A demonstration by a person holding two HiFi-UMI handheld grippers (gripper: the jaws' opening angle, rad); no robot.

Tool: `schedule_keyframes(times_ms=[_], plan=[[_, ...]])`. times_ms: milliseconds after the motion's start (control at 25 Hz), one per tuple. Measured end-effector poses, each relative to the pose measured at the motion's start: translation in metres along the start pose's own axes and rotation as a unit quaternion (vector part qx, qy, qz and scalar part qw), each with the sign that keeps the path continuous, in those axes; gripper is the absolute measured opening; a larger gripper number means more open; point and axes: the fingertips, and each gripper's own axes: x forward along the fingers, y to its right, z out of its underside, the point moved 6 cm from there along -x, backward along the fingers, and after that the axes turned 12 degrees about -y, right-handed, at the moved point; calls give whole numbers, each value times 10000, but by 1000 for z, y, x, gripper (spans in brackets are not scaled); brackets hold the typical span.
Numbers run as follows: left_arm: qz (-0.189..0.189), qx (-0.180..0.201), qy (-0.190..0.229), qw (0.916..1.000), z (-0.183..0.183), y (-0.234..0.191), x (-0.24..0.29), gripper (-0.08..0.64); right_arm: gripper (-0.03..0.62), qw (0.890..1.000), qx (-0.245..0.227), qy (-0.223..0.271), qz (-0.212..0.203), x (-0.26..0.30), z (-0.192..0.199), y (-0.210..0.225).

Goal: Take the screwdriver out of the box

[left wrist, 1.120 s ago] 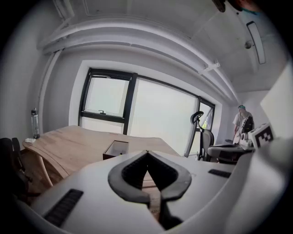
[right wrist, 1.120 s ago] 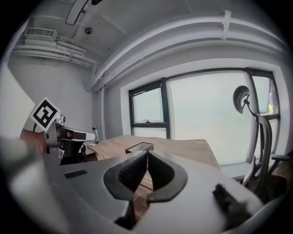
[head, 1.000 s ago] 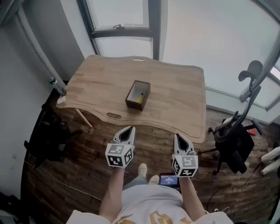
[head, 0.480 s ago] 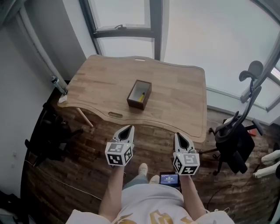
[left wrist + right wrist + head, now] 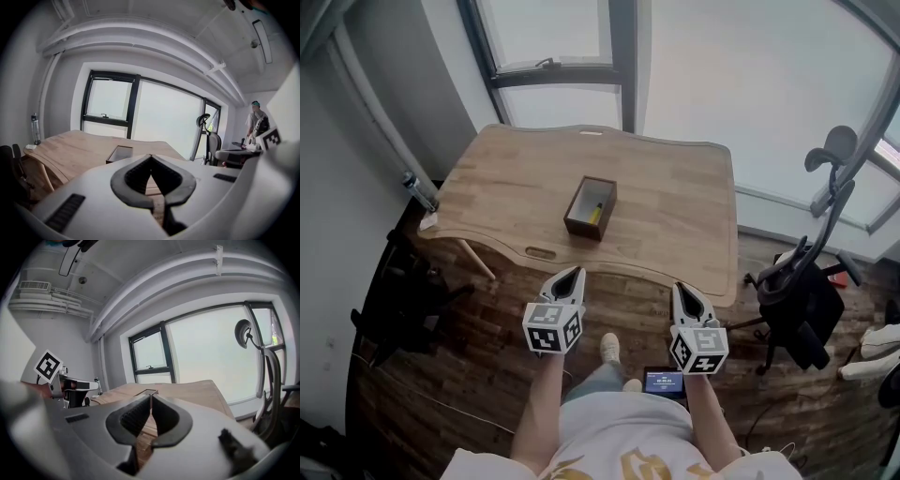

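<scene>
Below the big window [image 5: 750,84], on a dark wood floor [image 5: 478,375], stands the wooden surface [image 5: 675,206], almost bare. An office chair [image 5: 802,305] is at its right side, apart from it. Near the middle of the surface, a little to the left, sits the small dark box [image 5: 590,208], open at the top. The left gripper [image 5: 571,274] and the right gripper [image 5: 681,289] hang before the near edge, over the floor, well apart from the box. Both have the jaws fully together and hold nothing. The yellow screwdriver [image 5: 595,213] lies inside the box, along its right wall, so the task is not yet begun.

I think the main risk is the narrow box. A gripper that goes in with closed jaws will only push the screwdriver. One that opens too wide may catch a wall and drag or tip the box, because nothing holds it down. The screwdriver lies close to the wall, so one jaw may find no room beside it and the grip could slip off. How deep the box is I cannot tell.

For moving there is plenty of room. The surface around the box is bare on all sides, and the box is well apart from every edge, so a small shove would not send it off. The wavy near edge lies between the grippers and the box, and they must pass above it. The chair is out of the way.
</scene>
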Motion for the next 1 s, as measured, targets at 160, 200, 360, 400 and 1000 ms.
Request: schedule_keyframes(times_ms=[160,200,360,400,1000], plan=[[-51,-67,-39,10000,-2,-11,17,12,34,9999,-37,-103,-45,18,-2,5],[-71,-88,-46,9999,-3,-15,23,12,34,9999,-59,-130,-55,24,-3,6],[-139,-155,-58,9998,-14,-37,55,12,34,9996,-120,-232,-74,57,-12,16],[-143,-174,-59,9997,-19,-42,65,12,34,9996,-132,-260,-67,66,-14,21],[-30,-150,-314,9994,-94,-123,202,12,34,9972,0,-732,132,214,-65,67]])
